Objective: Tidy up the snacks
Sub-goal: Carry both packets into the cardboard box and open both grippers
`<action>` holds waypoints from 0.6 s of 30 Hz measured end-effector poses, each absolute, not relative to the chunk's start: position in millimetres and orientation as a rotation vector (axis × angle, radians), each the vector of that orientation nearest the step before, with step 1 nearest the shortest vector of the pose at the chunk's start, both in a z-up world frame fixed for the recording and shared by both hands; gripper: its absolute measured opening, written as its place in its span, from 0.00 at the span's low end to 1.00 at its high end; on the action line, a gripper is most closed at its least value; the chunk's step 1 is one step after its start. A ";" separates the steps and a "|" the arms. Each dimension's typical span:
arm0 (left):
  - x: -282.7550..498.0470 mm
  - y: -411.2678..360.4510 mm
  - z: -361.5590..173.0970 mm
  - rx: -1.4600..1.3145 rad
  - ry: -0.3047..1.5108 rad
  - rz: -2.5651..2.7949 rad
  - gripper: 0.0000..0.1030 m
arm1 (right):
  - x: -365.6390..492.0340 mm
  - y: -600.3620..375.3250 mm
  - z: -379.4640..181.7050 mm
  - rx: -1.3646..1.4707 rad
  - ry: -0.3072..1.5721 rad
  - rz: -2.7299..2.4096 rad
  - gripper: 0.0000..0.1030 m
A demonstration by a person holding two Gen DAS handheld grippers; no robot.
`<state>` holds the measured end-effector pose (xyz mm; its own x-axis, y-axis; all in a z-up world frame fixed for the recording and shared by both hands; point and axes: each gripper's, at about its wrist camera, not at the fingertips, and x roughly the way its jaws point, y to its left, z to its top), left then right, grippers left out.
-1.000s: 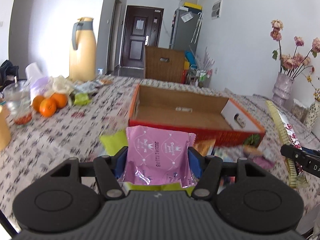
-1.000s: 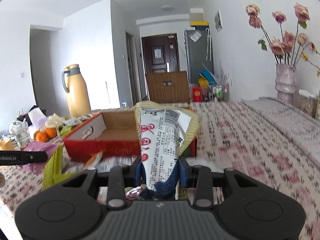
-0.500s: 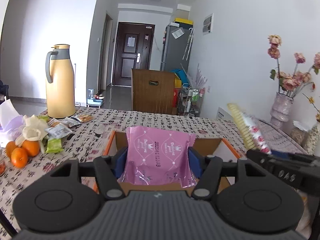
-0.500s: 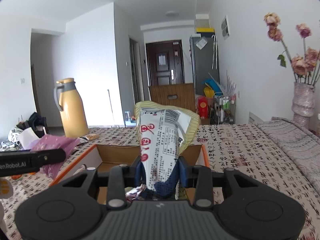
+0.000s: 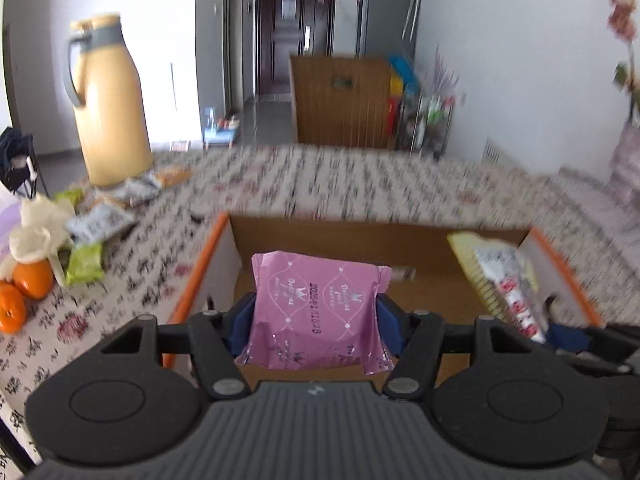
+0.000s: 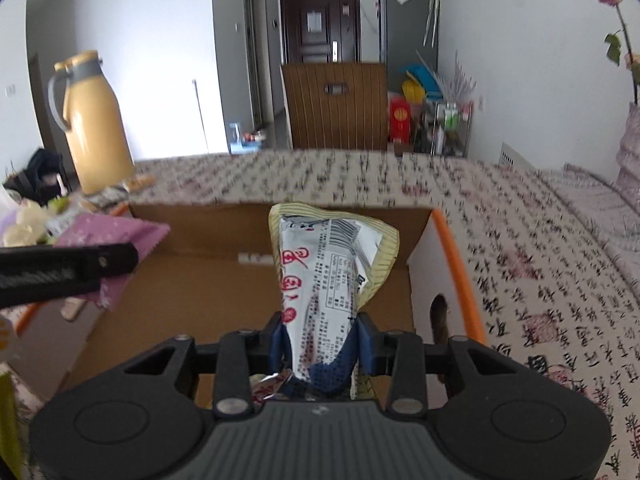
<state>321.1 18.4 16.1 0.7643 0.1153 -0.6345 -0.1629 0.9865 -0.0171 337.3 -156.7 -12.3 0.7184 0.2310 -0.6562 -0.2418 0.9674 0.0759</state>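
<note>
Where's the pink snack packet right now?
The pink snack packet is clamped in the left claw, held over the cardboard box, left of the yellow-edged packet.

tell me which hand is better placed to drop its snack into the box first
Either could, but right looks slightly better: the right gripper holds its white packet over the cardboard box floor's middle; the pink packet hangs nearer the box's near edge.

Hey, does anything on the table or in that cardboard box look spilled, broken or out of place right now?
Nothing looks spilled or damaged. The cardboard box sits open and upright, with the pink packet and the white snack bag held over it. The only untidy spot is the loose heap of snack packets by the yellow jug.
</note>
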 end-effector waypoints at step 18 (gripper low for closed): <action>287.7 28.4 32.0 -0.133 0.597 0.162 1.00 | 308.7 -177.6 4.7 0.041 0.636 0.263 0.98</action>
<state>287.7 28.4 32.0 0.8149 0.1131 -0.5685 -0.1897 0.9788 -0.0772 308.7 -177.6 4.7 0.7724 0.2554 -0.5815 -0.2301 0.9659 0.1186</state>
